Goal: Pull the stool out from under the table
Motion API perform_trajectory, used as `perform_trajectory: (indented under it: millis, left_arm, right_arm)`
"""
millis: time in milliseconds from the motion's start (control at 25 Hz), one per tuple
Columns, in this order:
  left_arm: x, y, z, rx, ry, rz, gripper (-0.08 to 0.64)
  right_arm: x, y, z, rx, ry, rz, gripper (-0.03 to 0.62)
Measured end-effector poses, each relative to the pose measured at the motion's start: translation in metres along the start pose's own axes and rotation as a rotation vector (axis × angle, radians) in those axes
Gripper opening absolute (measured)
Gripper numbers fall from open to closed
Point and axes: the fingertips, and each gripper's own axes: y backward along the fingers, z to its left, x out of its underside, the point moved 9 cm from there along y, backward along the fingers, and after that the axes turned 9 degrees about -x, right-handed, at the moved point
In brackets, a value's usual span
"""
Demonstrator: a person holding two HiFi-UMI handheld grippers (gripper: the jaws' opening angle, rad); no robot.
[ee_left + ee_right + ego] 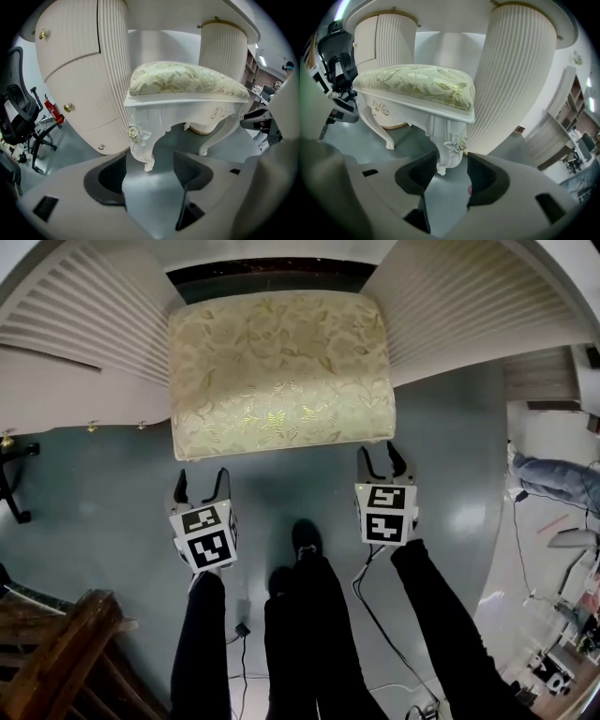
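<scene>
Grey-blue floor (469, 484) spreads before a white desk (75, 334) with ribbed pedestals (511, 79). The stool (281, 371), with carved white legs under a pale floral cushion (187, 79), stands in the gap between the pedestals, its back edge at the desk's rim. Low before its front corners hover the left gripper (202, 476) and the right gripper (380, 454). Each has its fingers spread open, gripping nothing. A carved front leg (449, 150) shows between each pair, with no pad pressing on it. Black-and-white square markers (208, 545) cover both gripper cubes.
</scene>
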Motion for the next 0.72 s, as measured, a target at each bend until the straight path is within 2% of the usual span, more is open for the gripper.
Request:
perform_trajectory:
  millis: [720]
  left_arm:
    - [-0.014, -0.051, 0.0, -0.019, -0.003, -0.013, 0.318]
  right_arm:
    - [-0.006, -0.033, -0.003, 0.019, 0.114, -0.003, 0.25]
